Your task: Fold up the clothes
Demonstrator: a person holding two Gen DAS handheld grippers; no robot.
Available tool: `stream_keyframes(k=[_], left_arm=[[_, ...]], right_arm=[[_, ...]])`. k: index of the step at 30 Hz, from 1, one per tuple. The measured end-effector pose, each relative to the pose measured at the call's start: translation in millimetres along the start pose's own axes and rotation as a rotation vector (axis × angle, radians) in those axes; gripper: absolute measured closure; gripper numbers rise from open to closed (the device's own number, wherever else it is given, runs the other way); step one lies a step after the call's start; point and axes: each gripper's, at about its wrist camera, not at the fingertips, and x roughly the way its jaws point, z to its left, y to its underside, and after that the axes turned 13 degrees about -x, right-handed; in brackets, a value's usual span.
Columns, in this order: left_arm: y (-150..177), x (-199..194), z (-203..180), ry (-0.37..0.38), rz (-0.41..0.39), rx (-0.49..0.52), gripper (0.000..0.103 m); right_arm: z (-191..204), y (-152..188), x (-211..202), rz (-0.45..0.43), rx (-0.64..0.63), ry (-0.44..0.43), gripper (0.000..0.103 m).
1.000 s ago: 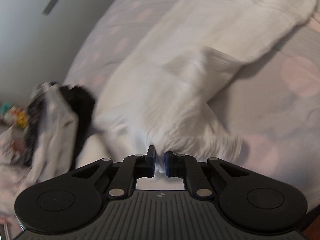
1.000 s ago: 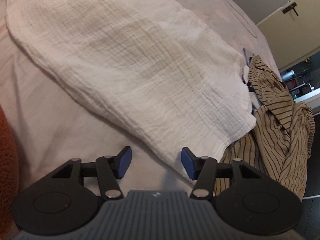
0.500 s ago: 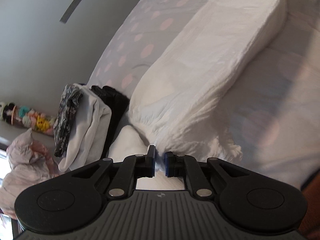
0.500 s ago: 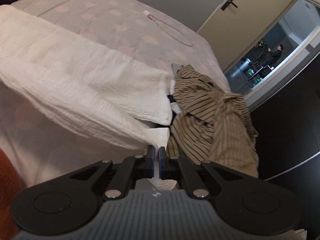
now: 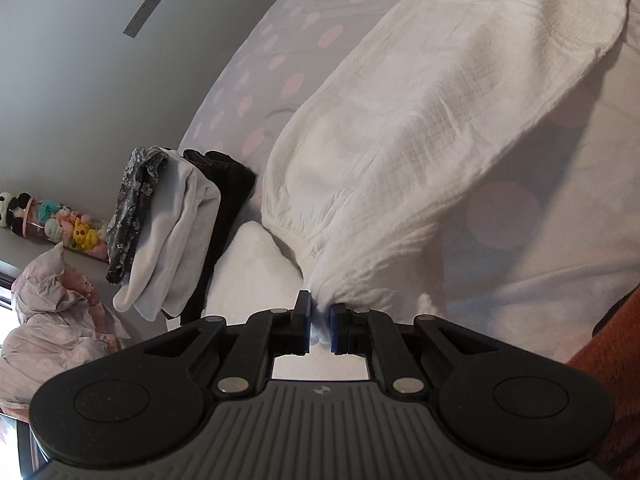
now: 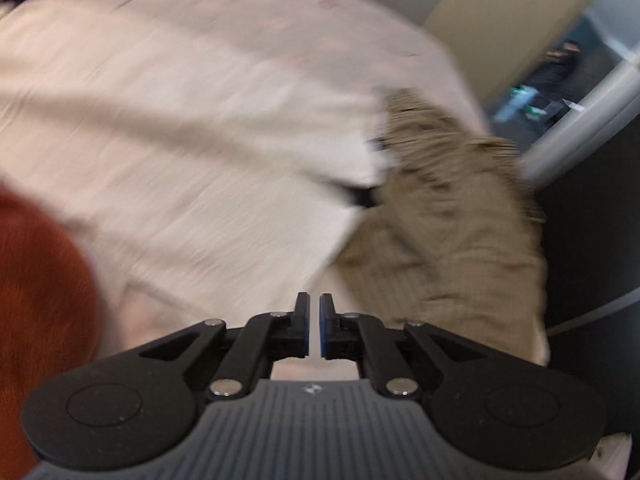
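A white crinkled garment point(image 5: 420, 120) lies stretched across the polka-dot bed point(image 5: 280, 40). My left gripper point(image 5: 319, 326) is shut on a bunched corner of it, and the cloth rises from the jaws. In the right wrist view the picture is blurred by motion. The white garment point(image 6: 180, 128) spreads across the left and middle there. My right gripper point(image 6: 314, 328) has its jaws nearly together at the garment's near edge. I cannot make out cloth between them.
A stack of folded clothes point(image 5: 176, 220), floral, white and black, sits at the bed's left edge beside a white pillow point(image 5: 248, 268). A striped tan garment point(image 6: 448, 220) lies heaped at the right. Plush toys point(image 5: 60, 224) line a shelf. An open doorway point(image 6: 560, 72) is behind.
My right gripper closed on the garment's near edge and is now moving fast, blurring its view. My left gripper kept its hold while the cloth lifted and stretched out.
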Motion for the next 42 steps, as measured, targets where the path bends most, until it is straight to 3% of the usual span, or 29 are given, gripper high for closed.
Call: stream_keyframes(k=[5,7,8,10,13,14,15,16,21,25,30,34,42], left_arm=[[-4.3,-0.7,2.4,-0.013,0.004,0.008,0.093],[-6.8,0.4,3.7,-0.02,0.01,0.009,0.093],[-8.2,1.0,3.9,-0.023,0.013,0.01,0.093],[-11.0,1.6,2.8,-0.028,0.019,0.017,0.093],[-15.3,2.7,1.8,-0.036,0.025,0.026,0.093],[-16.9,3.0,2.0,-0.04,0.026,0.027,0.093],[-18.6,3.2,2.5,-0.045,0.027,0.027,0.093],[-20.2,2.9,3.8,-0.05,0.026,0.022,0.093],[-27.1,-3.1,16.5,-0.065,0.002,-0.024,0.093],[-28.0,-20.1,20.0,-0.06,-0.04,-0.026,0.093],[-21.6,-52.3,20.0,-0.032,-0.084,-0.014,0.093],[-8.1,-64.4,11.8,0.003,-0.074,0.028,0.093],[13.0,-56.7,-1.5,0.045,-0.052,0.064,0.093]], right_arm=[[38.0,4.8,42.0,0.052,-0.081,-0.167,0.092],[45.0,8.3,54.4,0.068,-0.094,-0.178,0.072],[47.4,9.7,59.7,0.073,-0.096,-0.178,0.057],[52.2,12.7,70.1,0.083,-0.101,-0.178,0.055],[58.5,16.7,84.5,0.096,-0.104,-0.174,0.06],[58.1,16.8,85.8,0.097,-0.091,-0.163,0.072],[57.7,16.3,86.7,0.099,-0.082,-0.147,0.096],[57.2,14.6,85.7,0.102,-0.083,-0.123,0.099],[22.5,6.3,43.1,-0.007,-0.002,0.056,0.1],[-26.4,3.1,-25.1,-0.141,0.149,0.225,0.1],[-47.4,9.2,-100.7,-0.226,0.167,0.351,0.1],[-43.0,15.2,-125.1,-0.211,0.157,0.372,0.1],[-32.7,12.1,-103.1,-0.141,0.161,0.365,0.1]])
